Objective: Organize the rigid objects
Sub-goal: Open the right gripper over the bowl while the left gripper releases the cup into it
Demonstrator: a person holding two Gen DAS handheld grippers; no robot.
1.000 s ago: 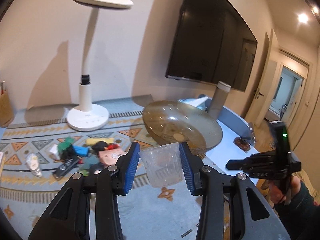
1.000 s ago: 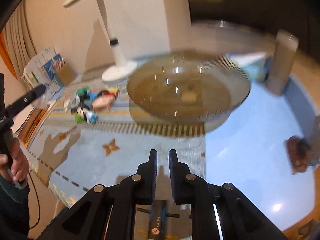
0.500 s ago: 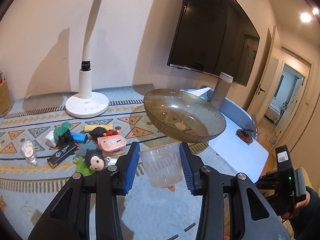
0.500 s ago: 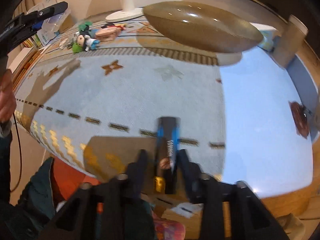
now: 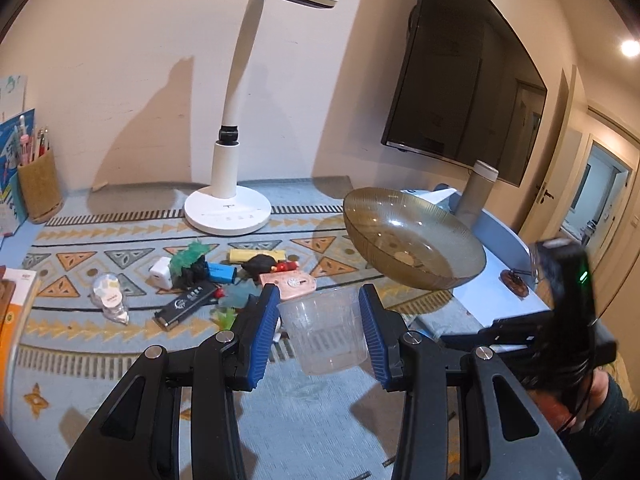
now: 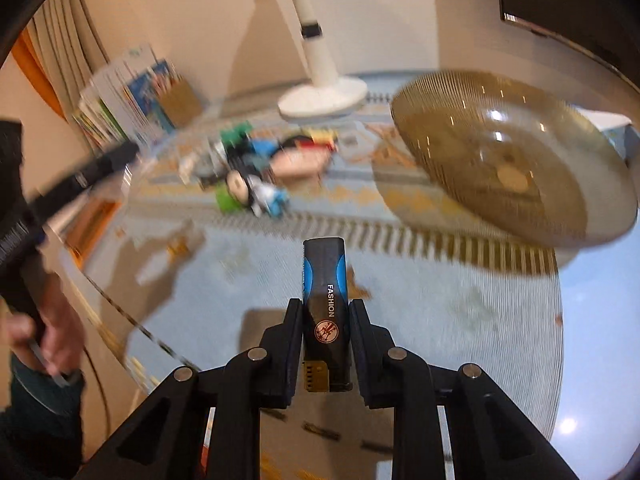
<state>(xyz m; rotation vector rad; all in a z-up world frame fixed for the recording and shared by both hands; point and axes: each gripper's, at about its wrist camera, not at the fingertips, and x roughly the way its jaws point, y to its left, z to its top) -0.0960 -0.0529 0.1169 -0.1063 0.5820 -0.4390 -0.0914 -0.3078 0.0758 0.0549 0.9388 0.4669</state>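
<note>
My left gripper (image 5: 319, 334) is shut on a clear plastic cup (image 5: 325, 330) and holds it upright above the patterned mat. My right gripper (image 6: 325, 322) is shut on a black and blue lighter (image 6: 325, 300) marked FASHION, pointing forward above the mat. A pile of small rigid items (image 5: 224, 276) lies on the mat: a white charger, a black lighter, a blue piece, a yellow bar, a pink card, green toys. The pile also shows, blurred, in the right wrist view (image 6: 260, 168). A brown glass bowl (image 5: 412, 236) stands to the right of the pile.
A white desk lamp (image 5: 228, 208) stands at the back. A pen holder (image 5: 40, 184) and books are at the far left. A grey tumbler (image 5: 478, 192) stands behind the bowl. A small brown object (image 5: 516, 280) lies on the blue table near its right edge.
My right gripper went down below the table edge and has come back up shut on the black and blue lighter. My left gripper kept hold of the cup and pulled back a little.
</note>
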